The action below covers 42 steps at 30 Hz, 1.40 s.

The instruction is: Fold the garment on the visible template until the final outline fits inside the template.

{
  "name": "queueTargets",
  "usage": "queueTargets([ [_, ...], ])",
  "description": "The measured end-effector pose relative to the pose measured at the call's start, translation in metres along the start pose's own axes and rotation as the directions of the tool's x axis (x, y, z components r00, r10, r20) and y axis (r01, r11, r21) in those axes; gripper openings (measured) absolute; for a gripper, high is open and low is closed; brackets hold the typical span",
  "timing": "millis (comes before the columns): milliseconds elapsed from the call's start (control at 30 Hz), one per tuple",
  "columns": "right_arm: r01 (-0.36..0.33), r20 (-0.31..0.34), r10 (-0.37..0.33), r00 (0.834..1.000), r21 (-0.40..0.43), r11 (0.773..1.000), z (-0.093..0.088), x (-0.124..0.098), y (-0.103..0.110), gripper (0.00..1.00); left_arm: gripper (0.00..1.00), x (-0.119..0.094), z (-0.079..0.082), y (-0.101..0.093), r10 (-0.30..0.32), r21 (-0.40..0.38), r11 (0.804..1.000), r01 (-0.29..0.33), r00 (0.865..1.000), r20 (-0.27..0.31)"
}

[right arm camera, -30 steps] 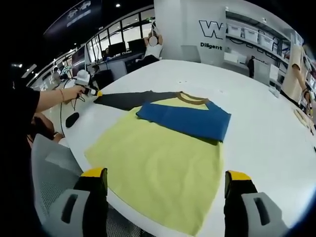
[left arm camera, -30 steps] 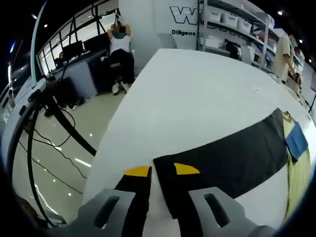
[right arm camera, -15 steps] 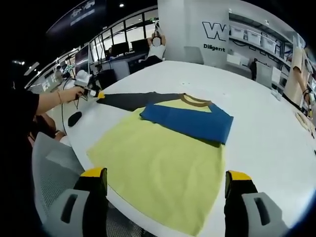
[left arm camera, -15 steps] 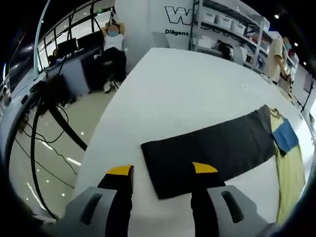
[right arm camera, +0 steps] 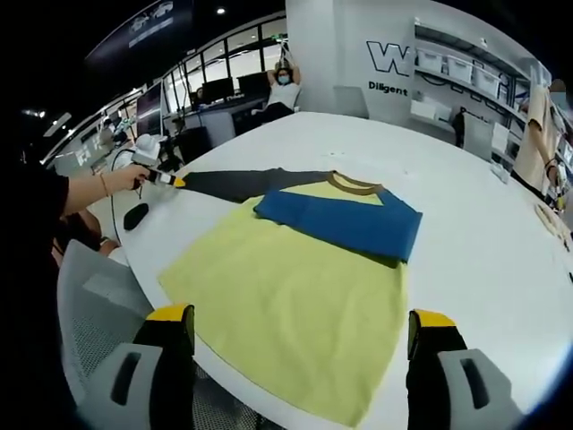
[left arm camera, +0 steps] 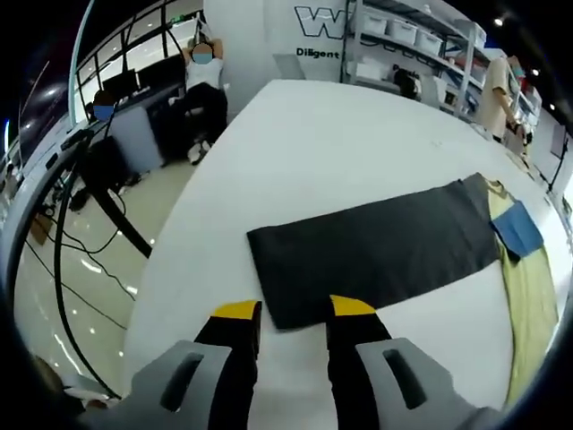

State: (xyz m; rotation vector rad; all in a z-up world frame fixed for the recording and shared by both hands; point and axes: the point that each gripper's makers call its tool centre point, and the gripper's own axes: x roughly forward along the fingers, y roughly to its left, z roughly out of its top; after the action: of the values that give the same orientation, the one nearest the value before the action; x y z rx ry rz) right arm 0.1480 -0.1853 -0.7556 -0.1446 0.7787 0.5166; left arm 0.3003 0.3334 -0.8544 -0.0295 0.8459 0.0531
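Observation:
A yellow shirt (right arm camera: 286,296) lies flat on the white table (right arm camera: 483,251). Its blue sleeve (right arm camera: 345,219) is folded across the chest. The dark grey sleeve (right arm camera: 237,182) stretches out to the left. My left gripper (left arm camera: 295,310) is open at the cuff end of that dark sleeve (left arm camera: 376,251), whose edge lies flat between its yellow tips. In the right gripper view a hand holds this left gripper (right arm camera: 166,177) at the sleeve's tip. My right gripper (right arm camera: 301,315) is wide open and holds nothing, with the shirt's hem between its jaws.
The table edge (left arm camera: 179,242) drops to the floor just left of the cuff. A grey mesh chair (right arm camera: 89,313) and a small black object (right arm camera: 132,216) sit near the front left. A seated person (left arm camera: 204,85) and shelves (left arm camera: 412,45) are far behind.
The left gripper's jaws widened and the dark sleeve dropped flat; the jaws have since narrowed a little and the camera drew back. The right gripper barely moved.

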Motion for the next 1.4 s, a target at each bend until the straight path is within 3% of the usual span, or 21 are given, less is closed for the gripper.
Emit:
queueTargets([
  [167,0.005,-0.004,-0.005,1.000,0.001,1.000,-0.002,0.000,-0.001,0.98,0.11,0.002,-0.003,0.006,0.027,0.004,1.000,-0.027,1.000,-0.002],
  [400,0.005,0.005,-0.005,1.000,0.012,1.000,-0.001,-0.001,-0.002,0.97,0.04,0.000,-0.003,0.000,0.014,0.023,1.000,-0.014,1.000,-0.014],
  [700,0.001,0.007,-0.001,1.000,0.010,1.000,-0.002,-0.001,-0.002,0.98,0.02,-0.008,0.013,-0.015,-0.005,0.076,0.997,0.004,1.000,0.017],
  [1167,-0.013,0.011,0.013,1.000,0.003,1.000,-0.001,-0.001,0.001,0.99,0.02,-0.025,0.053,-0.072,-0.127,0.197,0.974,0.110,0.989,0.075],
  [1267,-0.013,0.009,0.013,1.000,0.003,1.000,-0.002,-0.002,0.001,0.99,0.02,-0.027,0.059,-0.082,-0.154,0.205,0.970,0.134,0.984,0.086],
  [1400,-0.013,0.007,0.013,1.000,0.007,1.000,-0.003,-0.002,0.001,0.99,0.02,-0.035,0.073,-0.109,-0.217,0.256,0.949,0.184,0.970,0.108],
])
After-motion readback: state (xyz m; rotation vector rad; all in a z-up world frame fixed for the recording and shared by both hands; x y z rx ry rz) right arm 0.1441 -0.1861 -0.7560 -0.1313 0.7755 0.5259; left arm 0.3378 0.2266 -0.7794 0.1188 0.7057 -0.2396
